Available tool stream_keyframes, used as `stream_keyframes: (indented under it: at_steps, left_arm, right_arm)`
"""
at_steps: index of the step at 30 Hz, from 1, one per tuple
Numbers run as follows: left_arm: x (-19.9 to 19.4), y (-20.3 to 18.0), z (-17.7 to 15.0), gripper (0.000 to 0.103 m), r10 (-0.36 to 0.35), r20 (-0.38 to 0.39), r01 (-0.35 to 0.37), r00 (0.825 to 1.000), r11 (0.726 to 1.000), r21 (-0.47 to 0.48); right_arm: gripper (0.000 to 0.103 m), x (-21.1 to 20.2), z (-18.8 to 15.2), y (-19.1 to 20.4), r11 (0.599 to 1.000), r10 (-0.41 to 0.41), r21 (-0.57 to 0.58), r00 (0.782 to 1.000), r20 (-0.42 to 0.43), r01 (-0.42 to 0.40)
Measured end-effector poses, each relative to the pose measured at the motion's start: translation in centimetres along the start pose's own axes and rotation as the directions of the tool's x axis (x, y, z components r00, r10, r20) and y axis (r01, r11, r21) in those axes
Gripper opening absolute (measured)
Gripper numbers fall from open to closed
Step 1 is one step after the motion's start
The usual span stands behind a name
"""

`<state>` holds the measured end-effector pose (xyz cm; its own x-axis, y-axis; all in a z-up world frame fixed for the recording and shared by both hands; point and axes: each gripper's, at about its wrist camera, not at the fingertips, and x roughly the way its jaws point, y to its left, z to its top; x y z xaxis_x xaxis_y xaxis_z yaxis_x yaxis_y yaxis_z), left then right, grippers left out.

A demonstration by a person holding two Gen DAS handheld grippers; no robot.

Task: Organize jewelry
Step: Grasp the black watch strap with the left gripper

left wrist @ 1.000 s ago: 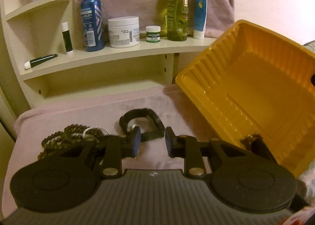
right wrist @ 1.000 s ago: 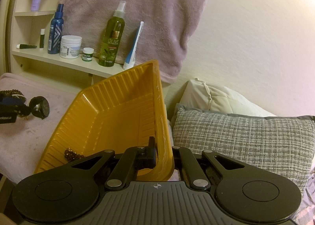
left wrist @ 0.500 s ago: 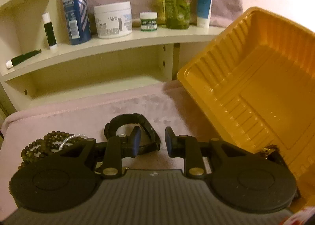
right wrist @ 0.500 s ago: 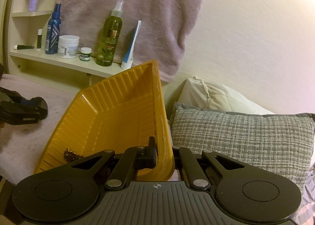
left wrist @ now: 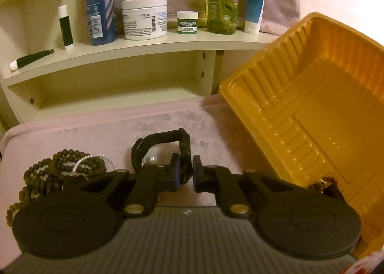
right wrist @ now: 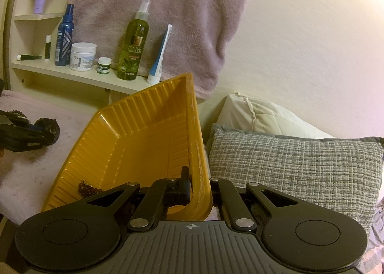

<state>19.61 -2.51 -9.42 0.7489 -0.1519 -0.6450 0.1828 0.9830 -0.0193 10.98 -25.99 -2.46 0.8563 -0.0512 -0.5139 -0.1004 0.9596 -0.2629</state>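
The left hand-held gripper (left wrist: 186,173) has just been closing, its jaws now narrow around the strap of the black watch (left wrist: 163,147) on the pink surface (left wrist: 96,135), beside the bead strands (left wrist: 55,173). The right hand-held gripper (right wrist: 200,190) is clamped on the tilted yellow tray's (right wrist: 144,135) rim; a dark bead bracelet (right wrist: 86,187) lies inside.

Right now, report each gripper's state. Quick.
Left gripper: jaws have just been closing on the black watch strap.
Right gripper: shut on the yellow tray rim.
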Motion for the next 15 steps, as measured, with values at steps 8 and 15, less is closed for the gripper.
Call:
stream_keyframes:
  at_steps: [8, 15]
  left_arm:
    - [-2.0, 0.3, 0.2, 0.008, -0.014, 0.044, 0.015, 0.999, 1.000, -0.018]
    - [-3.5, -0.6, 1.7, 0.008, -0.095, 0.069, 0.098, 0.993, 0.994, -0.038]
  right_arm:
    - [0.004, -0.1, 0.0, 0.0, 1.000, 0.000, -0.001, 1.000, 0.001, 0.000]
    - [0.004, -0.1, 0.0, 0.0, 1.000, 0.000, 0.000, 1.000, 0.001, 0.000]
